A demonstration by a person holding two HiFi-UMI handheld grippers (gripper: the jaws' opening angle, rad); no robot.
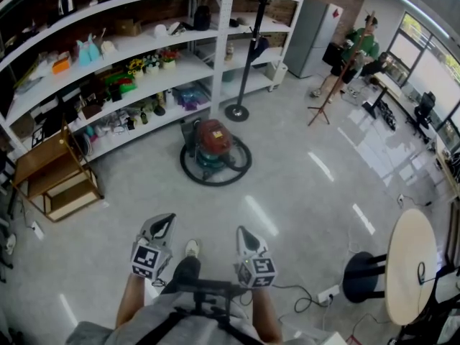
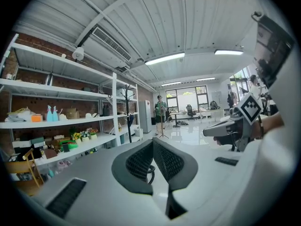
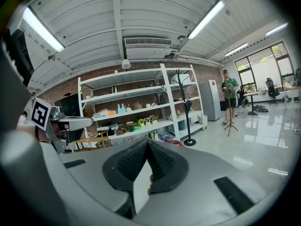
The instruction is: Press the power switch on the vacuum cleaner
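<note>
The vacuum cleaner [image 1: 213,144] is a red and teal canister on the grey floor, with its black hose coiled round it, just in front of the white shelving. I hold both grippers close to my body, well short of it. In the head view, my left gripper [image 1: 163,223] and right gripper [image 1: 244,233] both point towards the vacuum. The left gripper [image 2: 153,141] has its jaws meeting at the tips with nothing between them. The right gripper [image 3: 147,141] stands the same way, and a sliver of the red vacuum [image 3: 176,143] shows beyond it. I cannot make out the power switch.
Long white shelves [image 1: 108,56] full of small items run along the back left. A black coat stand [image 1: 238,111] is just behind the vacuum, and a wooden chair [image 1: 54,178] is at the left. A round table [image 1: 410,264], a black stool [image 1: 363,275] and a power strip [image 1: 327,293] lie to my right. A person [image 1: 363,42] stands far back.
</note>
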